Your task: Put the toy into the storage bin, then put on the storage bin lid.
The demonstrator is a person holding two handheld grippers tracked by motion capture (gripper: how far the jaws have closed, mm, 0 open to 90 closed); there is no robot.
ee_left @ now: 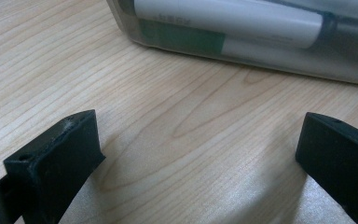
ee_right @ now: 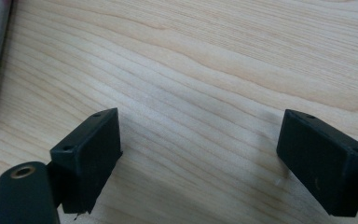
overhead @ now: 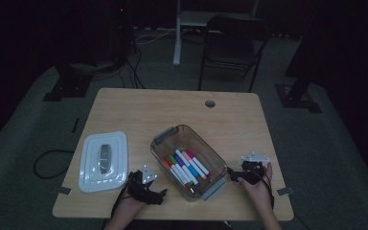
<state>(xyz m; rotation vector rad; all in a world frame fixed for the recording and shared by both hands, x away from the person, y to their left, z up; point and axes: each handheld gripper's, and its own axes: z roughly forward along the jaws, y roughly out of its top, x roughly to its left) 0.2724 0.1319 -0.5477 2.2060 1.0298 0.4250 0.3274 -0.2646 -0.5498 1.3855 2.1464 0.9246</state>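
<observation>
A clear plastic box (overhead: pixel 165 136) sits in the middle of the wooden table (overhead: pixel 182 105) with several coloured markers (overhead: pixel 187 166) lying in it. Its white lid (overhead: pixel 103 160) lies flat to the left. My left gripper (overhead: pixel 159 194) rests near the front edge, left of the box, jaws wide apart over bare wood. In the left gripper view the left gripper (ee_left: pixel 198 154) faces the box wall (ee_left: pixel 242 51), with white and green markers behind it. My right gripper (overhead: pixel 233 175) lies right of the box. In the right gripper view the right gripper (ee_right: pixel 200 156) stands open with nothing between its jaws.
A grey clip (overhead: pixel 212 189) sticks out from the box's near end, another clip (overhead: pixel 165 135) from its far end. A round cable hole (overhead: pixel 210 103) is at the table's back. Beyond the table stand a chair (overhead: pixel 232 45) and dark stands on a grey floor.
</observation>
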